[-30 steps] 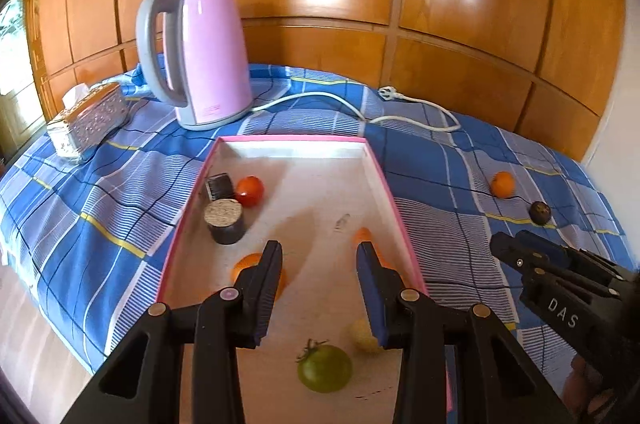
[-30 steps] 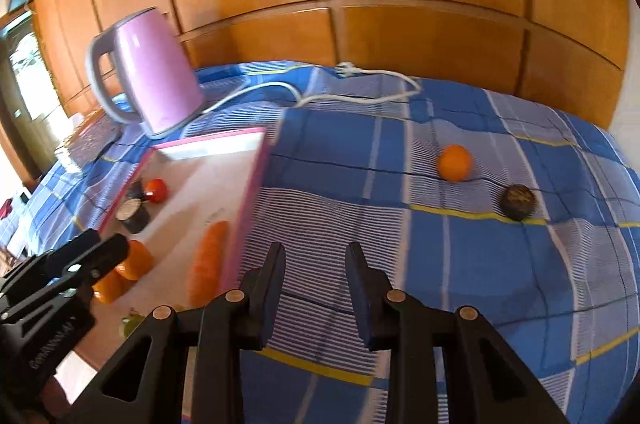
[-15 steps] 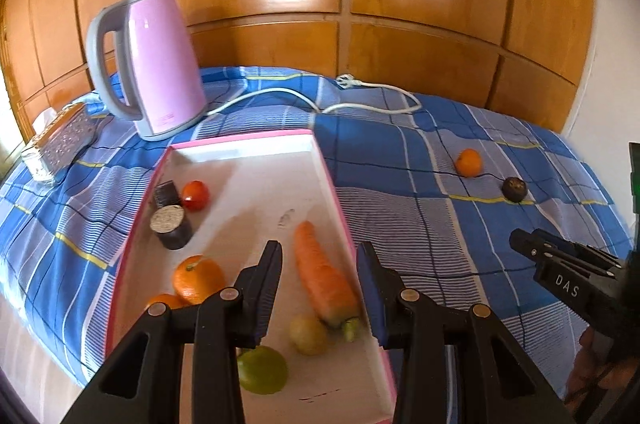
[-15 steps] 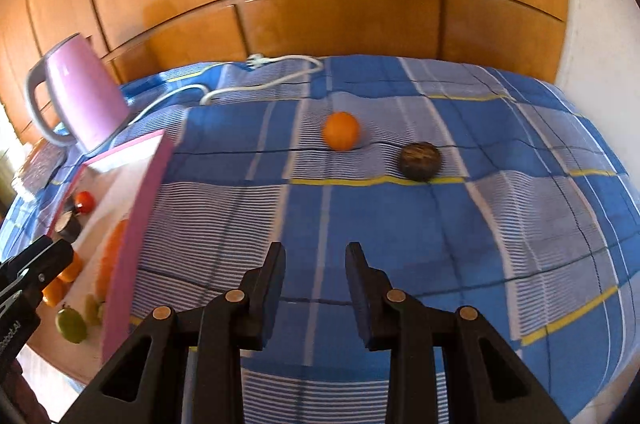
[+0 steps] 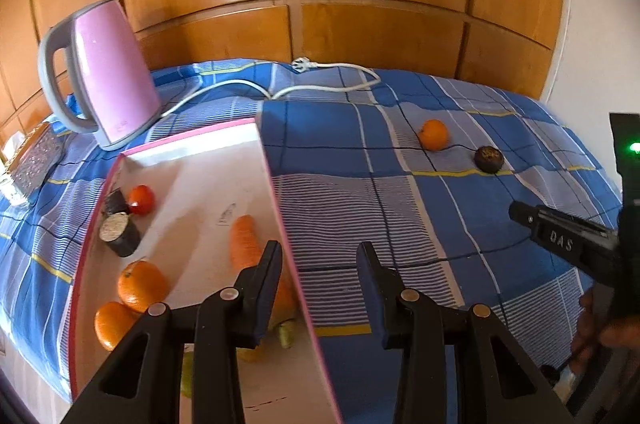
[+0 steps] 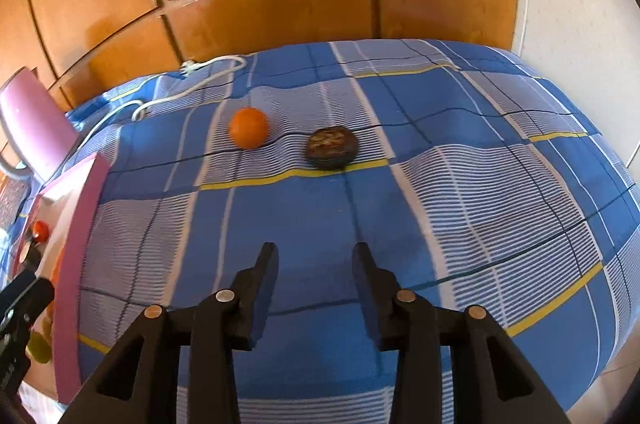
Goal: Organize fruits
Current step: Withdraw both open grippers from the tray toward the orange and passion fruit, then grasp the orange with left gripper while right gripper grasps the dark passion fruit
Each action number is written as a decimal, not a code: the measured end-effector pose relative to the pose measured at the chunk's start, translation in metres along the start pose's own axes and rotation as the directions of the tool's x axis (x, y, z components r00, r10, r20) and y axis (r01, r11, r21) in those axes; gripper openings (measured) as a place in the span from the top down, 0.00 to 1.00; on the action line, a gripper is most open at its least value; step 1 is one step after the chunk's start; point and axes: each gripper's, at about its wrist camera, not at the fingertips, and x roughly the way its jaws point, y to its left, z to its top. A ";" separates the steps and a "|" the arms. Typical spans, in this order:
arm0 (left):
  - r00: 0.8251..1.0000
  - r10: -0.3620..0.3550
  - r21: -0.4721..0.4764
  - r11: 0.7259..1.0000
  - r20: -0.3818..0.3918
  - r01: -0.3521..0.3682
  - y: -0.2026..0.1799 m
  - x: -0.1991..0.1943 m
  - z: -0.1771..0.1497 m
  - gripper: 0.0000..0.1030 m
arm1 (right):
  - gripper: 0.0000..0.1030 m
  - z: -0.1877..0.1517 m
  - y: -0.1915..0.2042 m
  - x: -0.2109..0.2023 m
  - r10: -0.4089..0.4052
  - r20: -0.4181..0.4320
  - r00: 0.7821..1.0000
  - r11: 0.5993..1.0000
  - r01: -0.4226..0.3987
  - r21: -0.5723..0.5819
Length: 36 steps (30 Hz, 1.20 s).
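A: Left wrist view. Left gripper [image 5: 319, 260] is level, pointing forward, jaws spread with nothing between them; its left finger [image 5: 264, 276] sits over the pink-rimmed tray [image 5: 276, 192], its right finger over the blue plaid cloth [image 5: 340, 208].

B: Tray contents?

A: Carrot [image 5: 246, 240], two oranges [image 5: 142, 286], a tomato [image 5: 141, 199], two dark cylindrical pieces [image 5: 120, 234]; green and yellow items lie partly hidden behind the finger. Pink kettle [image 5: 106, 74] stands behind the tray. Right gripper [image 5: 568, 244] enters from the right edge, side-on.

B: Right wrist view?

A: Right gripper [image 6: 314, 264] hovers above the cloth, jaws released and empty, aimed toward a loose orange [image 6: 248, 127] and a dark round fruit [image 6: 331, 147]. These lie near each other, apart, well outside the tray [image 6: 80, 224]. White cord [image 6: 192, 82] runs behind them.
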 end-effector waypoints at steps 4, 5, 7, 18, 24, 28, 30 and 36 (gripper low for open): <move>1.000 -0.012 0.011 1.000 -0.015 0.012 -0.006 0.006 0.001 0.62 | 0.62 0.009 -0.009 0.008 -0.012 -0.003 1.000 1.000 0.012 0.018; 1.000 -0.015 0.012 1.000 -0.019 0.015 -0.007 0.008 0.002 0.62 | 0.62 0.011 -0.011 0.010 -0.014 -0.003 1.000 1.000 0.014 0.020; 0.999 -0.020 0.012 1.000 -0.025 0.020 -0.009 0.011 0.003 0.62 | 0.62 0.019 -0.014 0.015 -0.013 -0.004 1.000 1.000 0.013 0.028; 0.998 -0.046 0.005 0.999 -0.053 0.046 -0.018 0.030 0.015 0.62 | 0.47 0.049 0.002 0.054 -0.051 -0.023 0.998 0.995 0.049 -0.084; 0.997 -0.056 0.003 0.998 -0.060 0.056 -0.024 0.039 0.022 0.62 | 0.47 0.057 0.002 0.064 -0.062 -0.027 0.998 0.994 0.060 -0.088; 0.996 -0.063 0.005 0.998 -0.066 0.064 -0.029 0.044 0.025 0.62 | 0.47 0.060 0.000 0.069 -0.066 -0.030 0.997 0.994 0.063 -0.087; 0.995 -0.066 0.005 0.998 -0.070 0.066 -0.031 0.046 0.026 0.62 | 0.47 0.061 -0.001 0.070 -0.065 -0.032 0.997 0.995 0.062 -0.083; 0.994 -0.072 -0.003 0.997 -0.084 0.072 -0.037 0.053 0.028 0.62 | 0.47 0.061 -0.003 0.072 -0.068 -0.029 0.997 0.994 0.065 -0.083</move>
